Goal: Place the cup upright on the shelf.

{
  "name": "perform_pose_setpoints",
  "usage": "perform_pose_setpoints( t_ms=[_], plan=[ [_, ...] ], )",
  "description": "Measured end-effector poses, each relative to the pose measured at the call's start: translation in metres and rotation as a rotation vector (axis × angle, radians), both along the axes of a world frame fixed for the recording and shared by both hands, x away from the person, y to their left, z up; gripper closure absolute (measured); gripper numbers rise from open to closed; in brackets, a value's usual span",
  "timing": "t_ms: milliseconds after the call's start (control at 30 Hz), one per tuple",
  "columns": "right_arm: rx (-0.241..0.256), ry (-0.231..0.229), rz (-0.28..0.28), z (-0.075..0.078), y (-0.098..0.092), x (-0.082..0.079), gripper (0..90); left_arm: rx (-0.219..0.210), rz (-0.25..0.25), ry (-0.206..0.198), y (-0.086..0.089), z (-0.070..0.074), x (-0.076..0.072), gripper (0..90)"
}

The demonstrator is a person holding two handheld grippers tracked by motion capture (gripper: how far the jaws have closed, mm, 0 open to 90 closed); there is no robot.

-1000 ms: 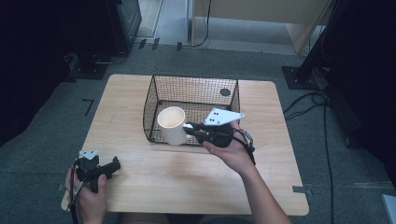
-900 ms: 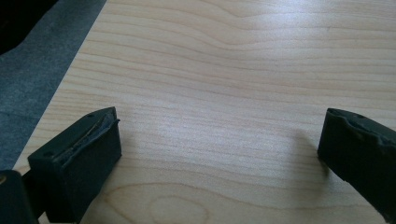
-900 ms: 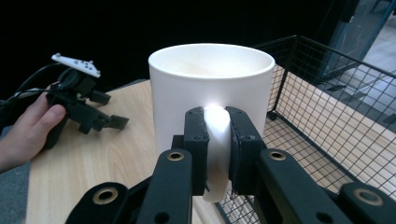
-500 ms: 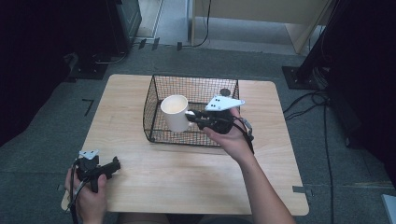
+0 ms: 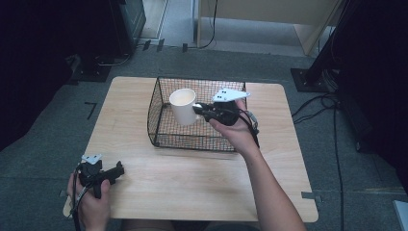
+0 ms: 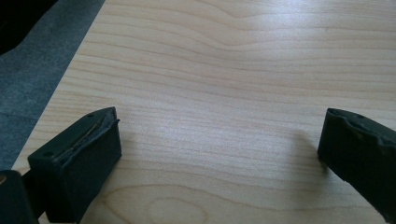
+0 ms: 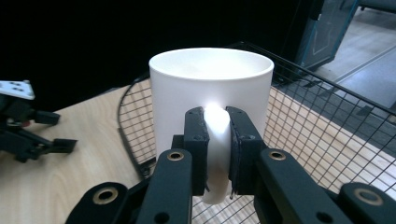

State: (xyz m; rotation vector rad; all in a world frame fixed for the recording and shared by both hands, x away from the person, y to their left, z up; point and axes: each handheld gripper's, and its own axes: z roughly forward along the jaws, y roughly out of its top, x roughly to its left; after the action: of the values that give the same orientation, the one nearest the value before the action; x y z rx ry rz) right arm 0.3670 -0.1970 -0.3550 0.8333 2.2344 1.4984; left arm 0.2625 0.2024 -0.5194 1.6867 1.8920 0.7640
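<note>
1. The white mug (image 5: 183, 106) is plain, with no writing, and is held upright above the wire basket (image 5: 166, 134).
2. The right gripper (image 5: 199, 110) is clenched on the mug's handle.
3. The left gripper (image 5: 117, 170) rests released at the desk's near-left corner.
4. The light wooden desk (image 5: 192, 178) stands on grey carpet (image 5: 48, 125) in a dim room.

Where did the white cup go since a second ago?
The right tongs, shut on the handle, carried the white cup from the near wall of the wire basket farther in, over its inside. The left tongs stayed open at the table's near-left corner.
</note>
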Motion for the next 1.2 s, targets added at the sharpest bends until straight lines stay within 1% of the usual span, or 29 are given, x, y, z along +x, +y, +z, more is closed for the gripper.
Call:
perform_pose_setpoints(
  t_ms=[133,267,433,600,700,833,900,1000,1200],
  plan=[
    [-0.012,0.003,-0.005,-0.004,0.001,0.012,80.6,0.001,-0.002,0.002,0.000,0.000,0.000,0.0],
    [-0.032,-0.003,-0.025,-0.008,0.004,0.022,80.6,0.001,-0.002,0.003,0.000,0.000,0.000,0.0],
    [-0.046,0.001,-0.017,-0.015,0.010,0.030,80.6,0.001,-0.002,0.003,0.000,0.000,0.000,0.0],
    [-0.044,0.020,-0.010,-0.026,0.016,0.040,80.5,0.000,-0.001,0.001,0.000,0.000,0.000,0.0],
    [-0.055,0.015,-0.026,-0.034,0.018,0.047,80.5,0.000,-0.002,0.002,0.000,0.000,0.000,0.0],
    [-0.049,0.023,-0.019,-0.042,0.018,0.055,80.5,0.000,-0.003,0.003,0.000,0.000,0.000,0.0],
    [-0.042,0.030,-0.021,-0.046,0.018,0.058,80.5,0.000,-0.003,0.003,0.000,0.000,0.000,0.0],
    [-0.055,0.034,-0.022,-0.052,0.019,0.062,80.5,0.000,-0.003,0.003,0.000,0.000,0.000,0.0],
    [-0.062,0.045,0.006,-0.060,0.022,0.064,80.4,0.000,-0.002,0.003,0.000,0.000,0.000,0.0]
  ],
)
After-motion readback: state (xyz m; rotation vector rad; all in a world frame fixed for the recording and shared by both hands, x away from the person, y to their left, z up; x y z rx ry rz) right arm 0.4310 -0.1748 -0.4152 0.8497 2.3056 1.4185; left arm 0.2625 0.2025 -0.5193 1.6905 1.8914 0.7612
